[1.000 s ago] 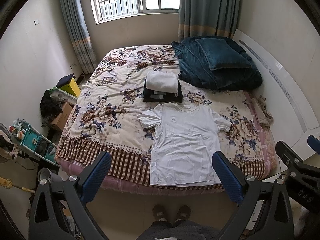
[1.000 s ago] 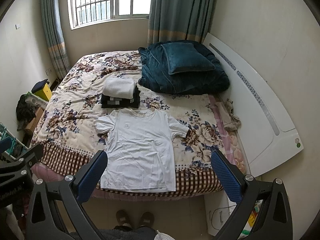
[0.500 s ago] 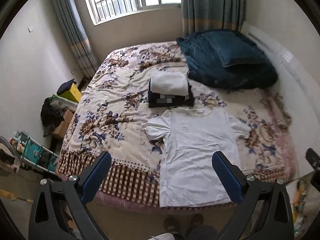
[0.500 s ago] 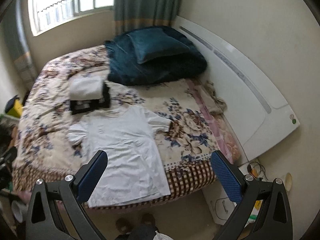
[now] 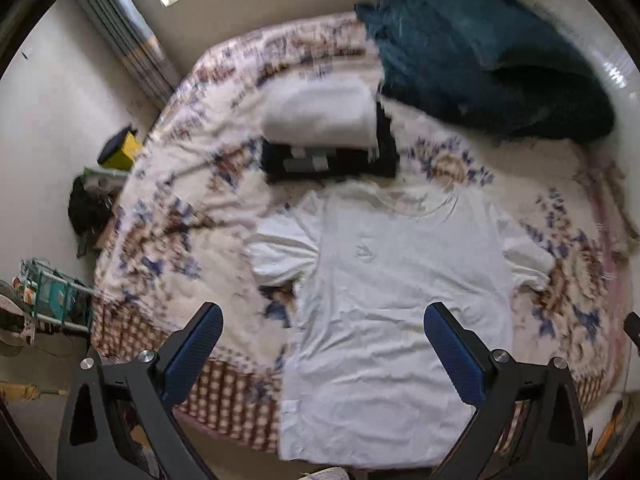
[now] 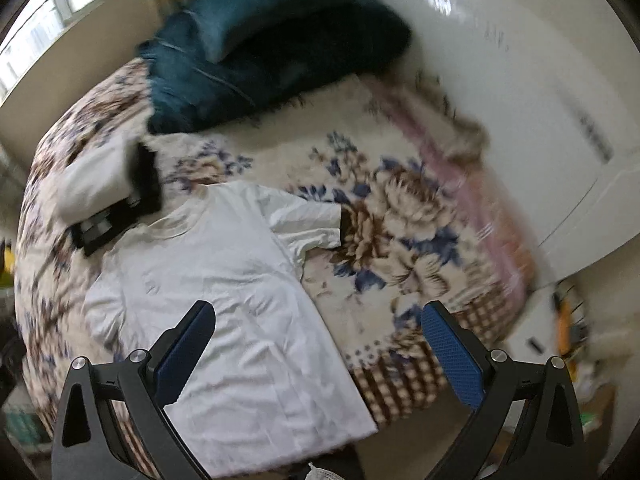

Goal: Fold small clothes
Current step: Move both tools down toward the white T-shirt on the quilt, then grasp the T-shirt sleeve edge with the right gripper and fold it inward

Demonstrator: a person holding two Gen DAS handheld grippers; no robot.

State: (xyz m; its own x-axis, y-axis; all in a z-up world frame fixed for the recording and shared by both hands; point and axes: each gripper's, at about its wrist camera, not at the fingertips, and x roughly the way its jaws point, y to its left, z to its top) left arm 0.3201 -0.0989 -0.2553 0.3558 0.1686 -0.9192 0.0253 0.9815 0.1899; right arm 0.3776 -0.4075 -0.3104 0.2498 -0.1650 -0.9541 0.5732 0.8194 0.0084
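Note:
A white T-shirt (image 5: 384, 304) lies flat, face up, on the floral bedspread (image 5: 180, 216), hem hanging over the near edge. It also shows in the right wrist view (image 6: 240, 304). My left gripper (image 5: 324, 344) is open and empty, held above the shirt's lower left part. My right gripper (image 6: 318, 344) is open and empty above the shirt's right hem side. Behind the collar sits a stack of folded clothes (image 5: 324, 128), white on top of black; it also shows in the right wrist view (image 6: 104, 192). Both views are motion-blurred.
A dark teal quilt with a pillow (image 5: 488, 64) lies at the bed's far right. A white headboard (image 6: 540, 120) stands on the right. Left of the bed stand a yellow box (image 5: 120, 152), a dark bag (image 5: 88, 212) and a teal rack (image 5: 52, 300).
Both grippers have moved forward and down toward the bed, so the shirt fills more of each view. The right view has swung right. Both grippers stay open.

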